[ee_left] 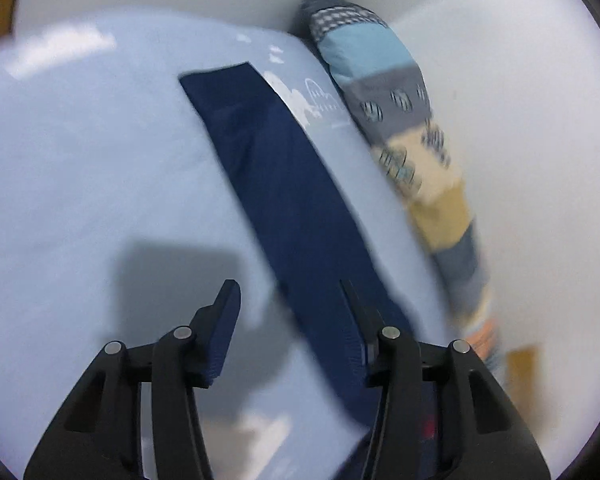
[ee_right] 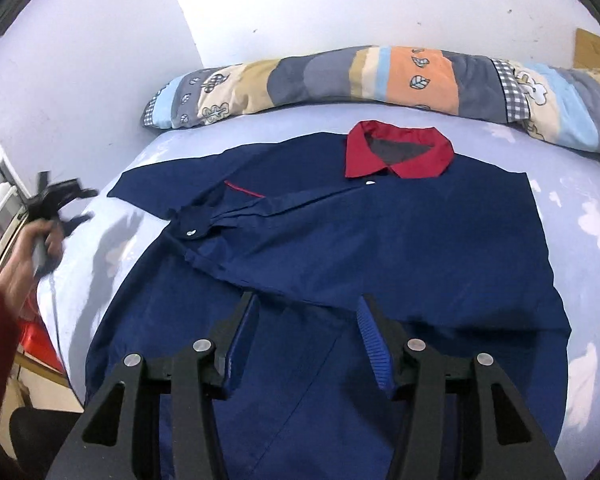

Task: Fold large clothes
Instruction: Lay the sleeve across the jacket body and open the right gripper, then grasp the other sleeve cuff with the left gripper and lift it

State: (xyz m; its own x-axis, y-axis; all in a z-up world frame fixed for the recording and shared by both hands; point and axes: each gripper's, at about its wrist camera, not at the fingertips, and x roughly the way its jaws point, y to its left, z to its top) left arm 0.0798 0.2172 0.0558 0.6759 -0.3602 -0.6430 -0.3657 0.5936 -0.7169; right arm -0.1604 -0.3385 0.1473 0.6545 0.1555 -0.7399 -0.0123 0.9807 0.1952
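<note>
A navy shirt (ee_right: 379, 248) with a red collar (ee_right: 397, 152) lies flat on a light blue bed, one sleeve (ee_right: 236, 216) folded across its chest. My right gripper (ee_right: 305, 320) is open and empty, just above the shirt's lower part. In the left wrist view my left gripper (ee_left: 290, 300) is open and empty above the bed; the shirt's other navy sleeve (ee_left: 280, 184) runs from under its right finger away across the sheet. The left gripper also shows in the right wrist view (ee_right: 56, 200), blurred, held at the bed's left edge.
A long patchwork pillow (ee_right: 379, 80) lies along the white wall (ee_right: 339, 0) at the bed's far side; it also shows in the left wrist view (ee_left: 399, 120). The light blue sheet (ee_left: 80, 160) spreads left of the sleeve. Red and white items (ee_right: 32, 340) stand left of the bed.
</note>
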